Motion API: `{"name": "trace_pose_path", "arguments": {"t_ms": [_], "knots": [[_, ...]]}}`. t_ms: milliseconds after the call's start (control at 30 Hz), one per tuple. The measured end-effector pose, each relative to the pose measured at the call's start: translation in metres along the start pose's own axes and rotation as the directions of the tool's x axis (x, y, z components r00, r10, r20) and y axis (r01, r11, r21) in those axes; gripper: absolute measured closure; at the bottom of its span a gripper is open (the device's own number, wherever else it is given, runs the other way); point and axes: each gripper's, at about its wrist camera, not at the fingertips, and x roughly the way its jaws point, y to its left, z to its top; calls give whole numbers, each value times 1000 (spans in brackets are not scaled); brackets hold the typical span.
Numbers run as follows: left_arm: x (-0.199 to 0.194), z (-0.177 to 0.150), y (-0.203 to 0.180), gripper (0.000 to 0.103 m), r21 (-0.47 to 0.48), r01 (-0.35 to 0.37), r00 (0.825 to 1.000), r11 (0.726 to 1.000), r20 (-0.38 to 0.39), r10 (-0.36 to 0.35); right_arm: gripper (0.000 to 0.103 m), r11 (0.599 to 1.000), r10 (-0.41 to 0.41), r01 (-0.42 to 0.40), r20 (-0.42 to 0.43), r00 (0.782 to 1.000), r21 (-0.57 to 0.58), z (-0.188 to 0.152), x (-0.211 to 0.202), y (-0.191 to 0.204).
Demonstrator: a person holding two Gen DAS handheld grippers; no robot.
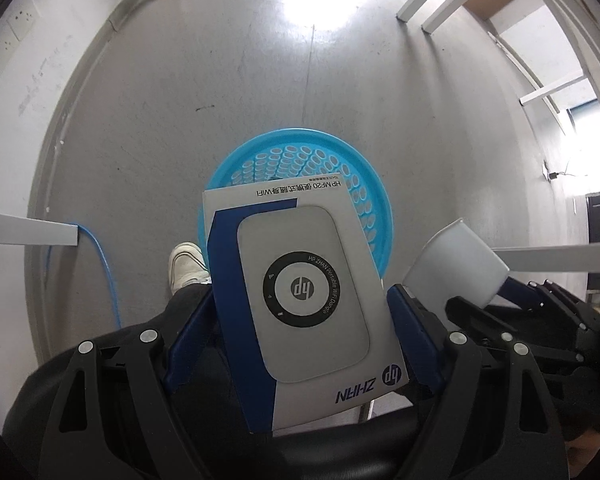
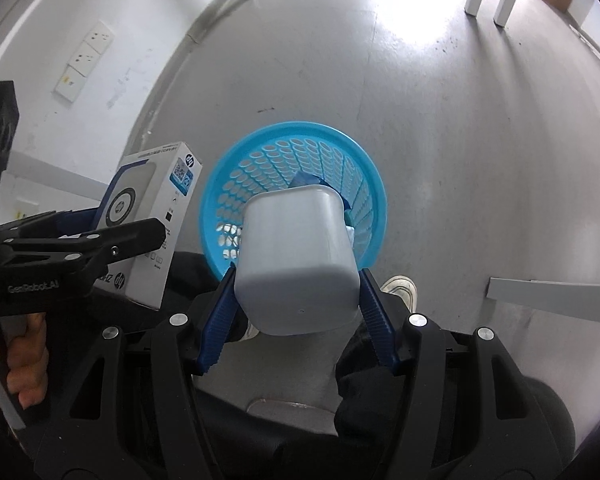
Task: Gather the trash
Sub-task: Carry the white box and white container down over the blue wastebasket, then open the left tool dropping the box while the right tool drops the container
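Note:
A blue perforated waste basket (image 1: 364,184) stands on the grey floor; it also shows in the right wrist view (image 2: 260,148). My left gripper (image 1: 300,304) is shut on a white and blue HP box (image 1: 300,280), held above the basket's near rim; the box also shows in the right wrist view (image 2: 152,216). My right gripper (image 2: 298,284) is shut on a white plastic cup (image 2: 296,256), held over the basket; the cup also shows in the left wrist view (image 1: 456,264). Some blue and white trash (image 2: 314,180) lies inside the basket.
White table legs (image 1: 416,4) stand at the far right and another leg (image 1: 32,232) at the left. A blue cable (image 1: 100,264) runs along the floor by the wall. The person's white shoe (image 1: 186,264) is beside the basket. Wall sockets (image 2: 84,60) sit at left.

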Motion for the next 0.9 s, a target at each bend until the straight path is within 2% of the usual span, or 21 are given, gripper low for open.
{"name": "trace_pose_path", "arguments": {"t_ms": [133, 433, 567, 733, 900], "knots": [[16, 12, 4, 20, -16, -2, 999, 1000, -32, 1, 47, 999, 22, -21, -33, 999, 35, 7, 16, -12], [46, 40, 5, 20, -14, -64, 996, 998, -68, 63, 47, 995, 46, -36, -107, 993, 94, 30, 61, -22], [49, 44, 8, 20, -22, -101, 992, 995, -74, 99, 47, 993, 33, -16, -146, 989, 121, 37, 80, -28], [53, 53, 15, 20, -68, -73, 994, 995, -85, 67, 47, 991, 32, -9, -174, 984, 131, 43, 92, -30], [54, 54, 14, 18, -66, -35, 996, 997, -83, 29, 45, 989, 55, -28, -187, 981, 147, 42, 93, -35]]}}
